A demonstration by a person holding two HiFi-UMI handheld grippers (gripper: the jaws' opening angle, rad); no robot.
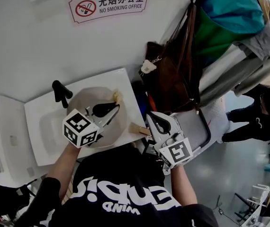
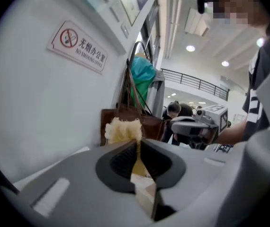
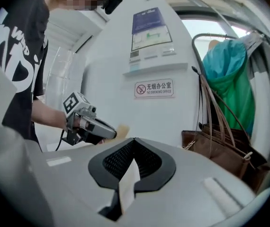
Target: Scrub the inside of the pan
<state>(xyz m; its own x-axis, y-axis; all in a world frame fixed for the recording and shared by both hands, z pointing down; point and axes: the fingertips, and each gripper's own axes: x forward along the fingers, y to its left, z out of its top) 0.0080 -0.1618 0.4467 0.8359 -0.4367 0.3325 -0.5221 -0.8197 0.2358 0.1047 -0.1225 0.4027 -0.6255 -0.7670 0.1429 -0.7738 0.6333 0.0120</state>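
— Start at the left tongs [image 2: 137,148]: clamped narrow on the brush [image 2: 123,129], with the pale tuft poking past the tips.
— Agreed. Then the right tongs [image 3: 134,145]: pressed together on a pale strip, probably the pan's handle [image 1: 138,128].
— And outward, to the pan [image 1: 86,98]?
— Sits on the white surface [image 1: 35,122], by the black tap [image 1: 59,91], right under the left tongs, with the handle pointing right.
— Scrubbing already?
— Hard to say. Looks like the very start: pan steadied, brush held level near the far rim, no clear contact with the inside.
— So what next?
— Tip the tuft down into the bowl, press onto the bottom, rub in circles out to the wall. Keep the right hold firm against spinning or sliding.
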